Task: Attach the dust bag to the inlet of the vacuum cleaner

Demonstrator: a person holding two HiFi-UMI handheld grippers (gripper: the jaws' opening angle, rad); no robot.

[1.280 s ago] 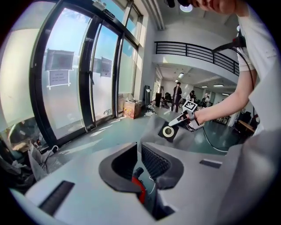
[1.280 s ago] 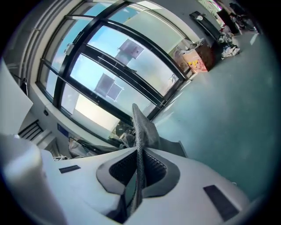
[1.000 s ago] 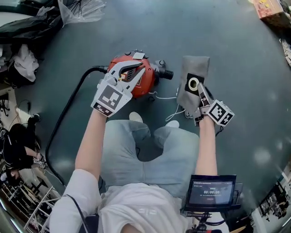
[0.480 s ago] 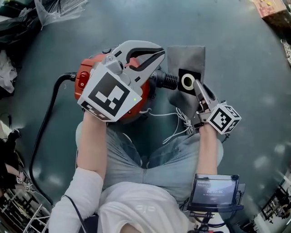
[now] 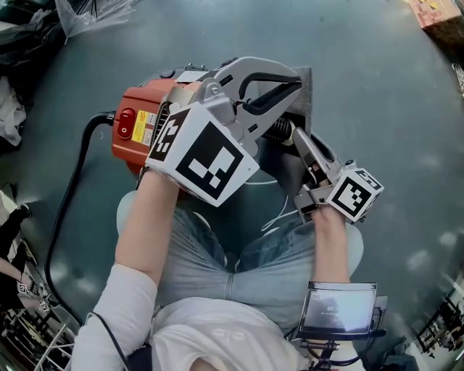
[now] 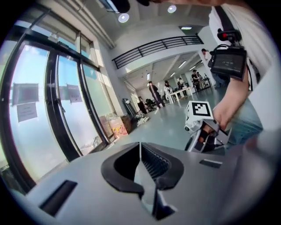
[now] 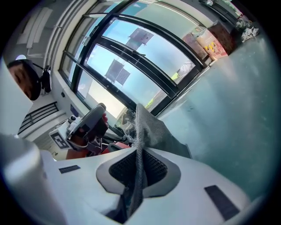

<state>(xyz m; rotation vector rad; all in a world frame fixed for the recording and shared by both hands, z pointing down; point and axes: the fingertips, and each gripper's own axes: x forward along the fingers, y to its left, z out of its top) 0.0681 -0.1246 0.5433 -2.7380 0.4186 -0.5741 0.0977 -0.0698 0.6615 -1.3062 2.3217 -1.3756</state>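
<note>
Vacuum cleaner: on floor, left of dust bag | Hose: runs off its left side | Left gripper: over vacuum cleaner | Right gripper: right, dust bag between jaws

Clear plastic bag and cardboard box lie on the floor.

The floor is smooth and of a grey-green colour. A red vacuum cleaner stands on it, and its black hose curves over the floor to the left. At the upper edge lie a clear plastic bag and, far to the right, a cardboard box.
</note>
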